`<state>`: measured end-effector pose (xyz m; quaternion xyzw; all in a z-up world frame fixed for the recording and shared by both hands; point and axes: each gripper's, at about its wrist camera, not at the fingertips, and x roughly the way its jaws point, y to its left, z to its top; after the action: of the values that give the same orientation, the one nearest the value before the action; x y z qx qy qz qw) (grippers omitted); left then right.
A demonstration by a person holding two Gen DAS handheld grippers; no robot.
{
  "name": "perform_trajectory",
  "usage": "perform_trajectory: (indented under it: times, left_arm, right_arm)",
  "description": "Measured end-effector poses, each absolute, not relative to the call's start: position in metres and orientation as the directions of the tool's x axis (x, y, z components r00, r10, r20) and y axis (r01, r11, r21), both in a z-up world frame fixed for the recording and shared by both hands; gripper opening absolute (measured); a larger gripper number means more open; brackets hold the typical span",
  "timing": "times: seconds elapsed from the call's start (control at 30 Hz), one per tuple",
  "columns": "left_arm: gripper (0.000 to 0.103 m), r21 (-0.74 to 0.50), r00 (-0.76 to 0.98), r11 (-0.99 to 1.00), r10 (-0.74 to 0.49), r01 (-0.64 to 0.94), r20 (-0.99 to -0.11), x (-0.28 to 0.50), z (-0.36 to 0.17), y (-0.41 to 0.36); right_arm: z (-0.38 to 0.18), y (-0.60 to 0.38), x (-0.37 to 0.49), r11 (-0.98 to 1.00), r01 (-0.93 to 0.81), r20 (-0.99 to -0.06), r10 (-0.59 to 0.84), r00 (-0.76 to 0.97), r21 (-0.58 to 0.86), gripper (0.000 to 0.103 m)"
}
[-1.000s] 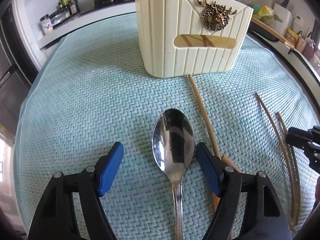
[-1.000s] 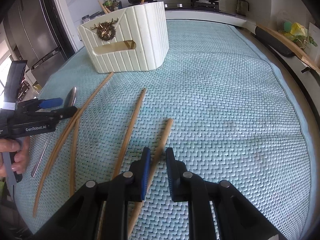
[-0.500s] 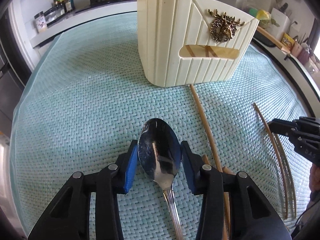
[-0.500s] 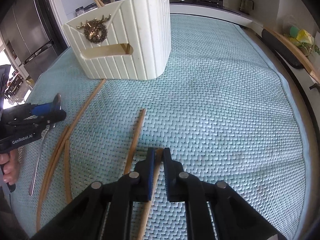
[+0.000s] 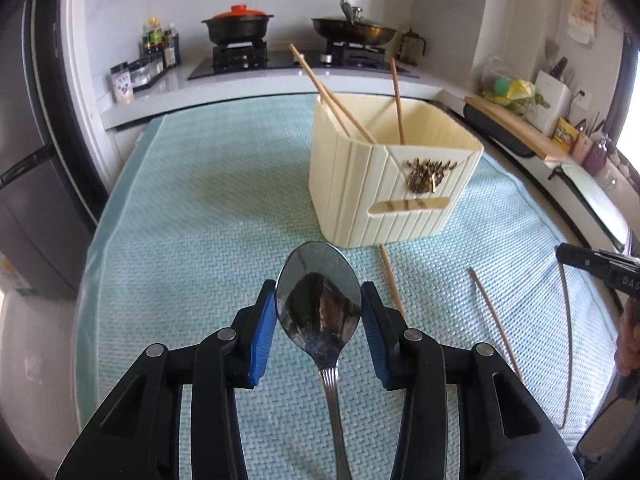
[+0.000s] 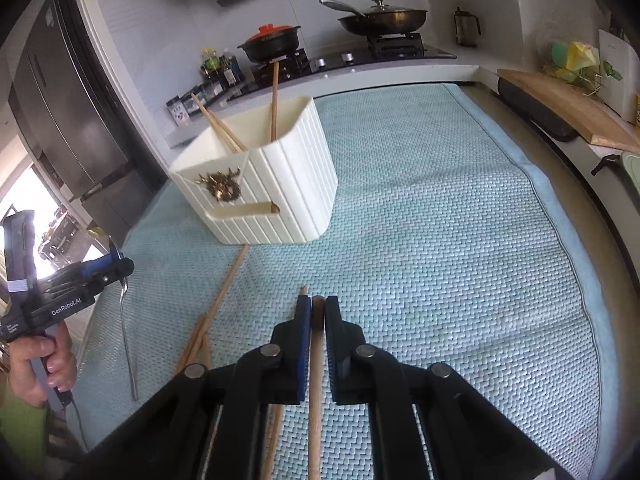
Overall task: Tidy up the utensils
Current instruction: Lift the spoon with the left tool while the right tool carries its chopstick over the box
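My left gripper is shut on a steel spoon by its bowl and holds it lifted above the mat, handle hanging toward me. It also shows in the right wrist view. My right gripper is shut on a wooden chopstick, raised off the mat. A cream utensil holder with a gold deer badge stands ahead, with several chopsticks leaning inside it. The holder also shows in the right wrist view.
A teal woven mat covers the table. Loose chopsticks lie on it. Behind are a stove with a pot and a pan, and a fridge at left.
Both grippers have lifted with their loads: the left with the spoon, the right with the chopstick. The views now look over the holder's open top.
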<state>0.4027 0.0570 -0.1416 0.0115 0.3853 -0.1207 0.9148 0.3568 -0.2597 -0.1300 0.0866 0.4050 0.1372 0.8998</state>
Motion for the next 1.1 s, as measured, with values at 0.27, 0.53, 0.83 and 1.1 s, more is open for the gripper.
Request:
perform_trajectory:
  times: [0.27, 0.53, 0.83, 1.1]
  left_arm:
    - [0.041, -0.070, 0.742, 0.974, -0.209, 0.214, -0.637, 0.371, -0.103, 0.065]
    - [0.041, -0.076, 0.765, 0.974, -0.213, 0.212, -0.608, 0.353, -0.087, 0.066]
    - [0.041, -0.092, 0.776, 0.978, -0.206, 0.189, -0.596, 0.343, -0.079, 0.074]
    - [0.041, -0.139, 0.785, 0.973, -0.230, 0.183, -0.575, 0.337, -0.059, 0.078]
  right_arm:
    - [-0.078, -0.257, 0.318, 0.920, -0.263, -0.568, 0.388, 0.726, 0.291, 0.007]
    - [-0.057, -0.253, 0.292, 0.915, -0.291, -0.505, 0.397, 0.766, 0.278, 0.007]
    - [-0.030, -0.249, 0.268, 0.919, -0.320, -0.440, 0.391, 0.808, 0.229, 0.007]
    - [-0.005, -0.247, 0.255, 0.923, -0.331, -0.372, 0.382, 0.846, 0.194, 0.007]
